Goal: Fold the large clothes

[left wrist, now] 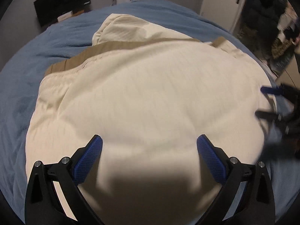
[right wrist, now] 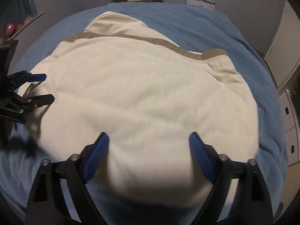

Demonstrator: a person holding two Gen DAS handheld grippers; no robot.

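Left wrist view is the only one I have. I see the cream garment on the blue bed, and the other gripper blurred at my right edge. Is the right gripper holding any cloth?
Observer: No. The right gripper stands open over the cream garment, with nothing between its blue pads.
Operator: Does the tan band reach the garment's right side?
Observer: Yes, the tan band runs across to a tan tab near the right corner.
Operator: Is blanket free on that side?
Observer: Yes, bare blue blanket shows right of the garment, up to white cabinets.
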